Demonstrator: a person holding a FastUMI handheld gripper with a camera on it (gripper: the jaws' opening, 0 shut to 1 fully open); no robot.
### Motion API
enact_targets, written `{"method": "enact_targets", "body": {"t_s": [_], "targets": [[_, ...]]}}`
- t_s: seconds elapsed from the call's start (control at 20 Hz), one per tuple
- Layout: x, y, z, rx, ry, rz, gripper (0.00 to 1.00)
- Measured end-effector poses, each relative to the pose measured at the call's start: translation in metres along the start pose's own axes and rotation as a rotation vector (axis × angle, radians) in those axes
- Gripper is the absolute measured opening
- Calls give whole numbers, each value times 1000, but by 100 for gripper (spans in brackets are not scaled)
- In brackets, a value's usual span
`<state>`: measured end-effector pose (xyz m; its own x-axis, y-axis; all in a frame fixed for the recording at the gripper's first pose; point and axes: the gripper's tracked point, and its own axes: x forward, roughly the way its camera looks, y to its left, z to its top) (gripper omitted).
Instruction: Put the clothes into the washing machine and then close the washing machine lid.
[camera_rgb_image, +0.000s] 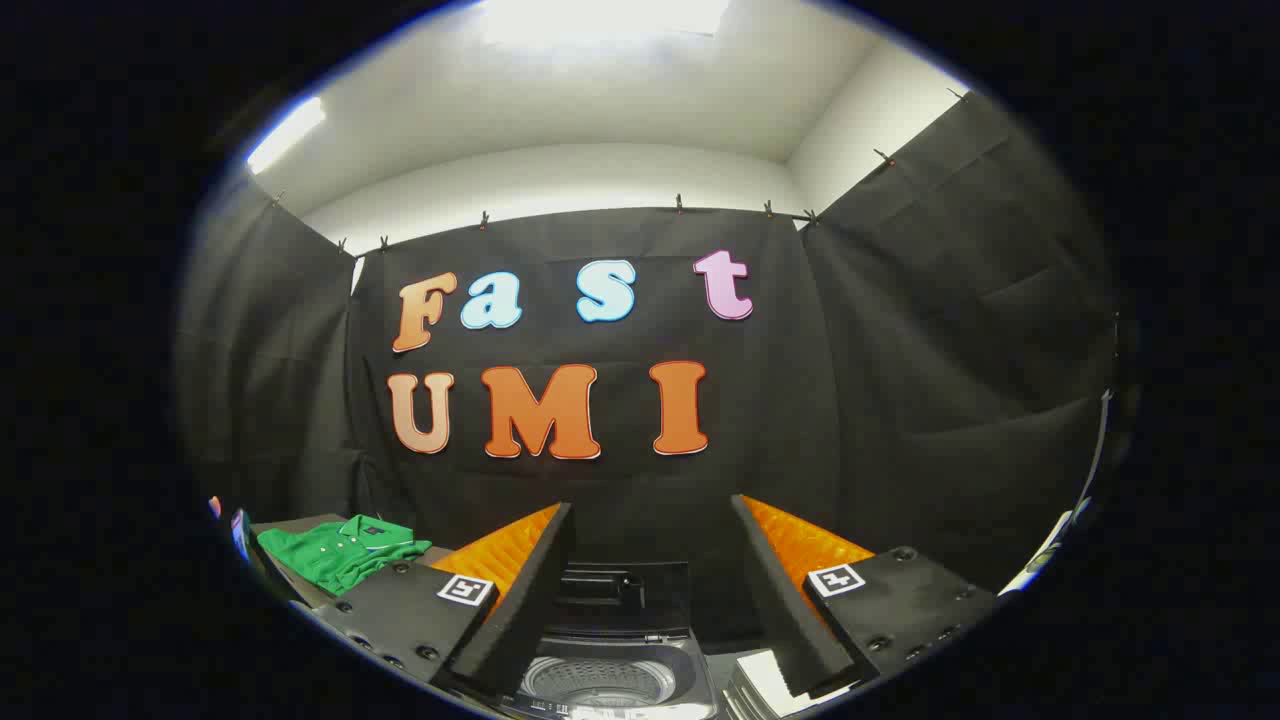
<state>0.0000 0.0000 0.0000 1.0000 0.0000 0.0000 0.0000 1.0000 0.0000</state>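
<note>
1. The gripper (650, 590) is hovering above the washer (610, 665), its fingers (525, 590) spreading wide apart and gripping nothing.
2. The washer is sitting low between the fingers, its lid (625, 595) standing open behind the round drum (600, 682), whose pale perforated wall is showing.
3. The shirt (340, 550), bright green with a collar and thin white trim, is lying folded and somewhat rumpled on the tabletop (300, 523), off to the left of the left finger and well apart from the washer.
4. The shirt is resting untouched, outside the drum.
</note>
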Motion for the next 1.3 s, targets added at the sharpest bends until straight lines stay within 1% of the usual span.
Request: {"method": "enact_targets", "body": {"t_s": [0.25, 0.65, 1.15, 1.3], "targets": [[3, 0, -2, -29, 11, 2, 98], [9, 7, -6, -23, 24, 24, 98], [11, 14, -8, -52, 30, 34, 98], [11, 15, -8, -56, 30, 25, 98]]}}
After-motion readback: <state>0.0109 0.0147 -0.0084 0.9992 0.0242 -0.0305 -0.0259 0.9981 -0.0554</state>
